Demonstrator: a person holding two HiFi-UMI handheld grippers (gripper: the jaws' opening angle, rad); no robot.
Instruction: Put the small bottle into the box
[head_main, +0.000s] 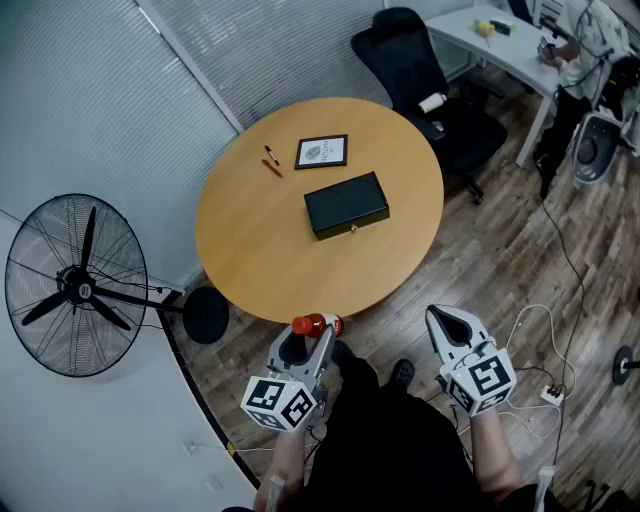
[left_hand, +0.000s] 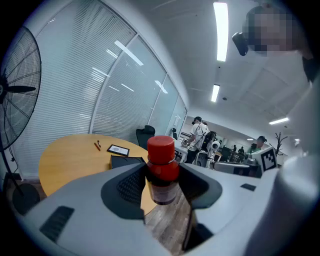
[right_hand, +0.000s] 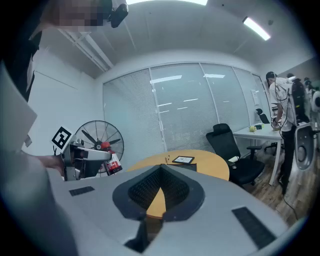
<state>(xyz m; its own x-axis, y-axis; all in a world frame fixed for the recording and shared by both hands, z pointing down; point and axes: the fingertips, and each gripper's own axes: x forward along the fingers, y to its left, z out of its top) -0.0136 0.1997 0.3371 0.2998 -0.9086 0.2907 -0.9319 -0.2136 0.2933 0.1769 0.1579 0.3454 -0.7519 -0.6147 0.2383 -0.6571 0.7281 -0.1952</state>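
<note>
Left gripper (head_main: 312, 338): clamped on small bottle (left_hand: 161, 170), red cap, off the surface (head_main: 250, 250) near its edge | Right gripper (head_main: 447, 322): jaws together, empty | Box (head_main: 346, 204): black, lid down, mid-surface | Bottle label: pale, visible in gripper views only, print illegible.
</note>
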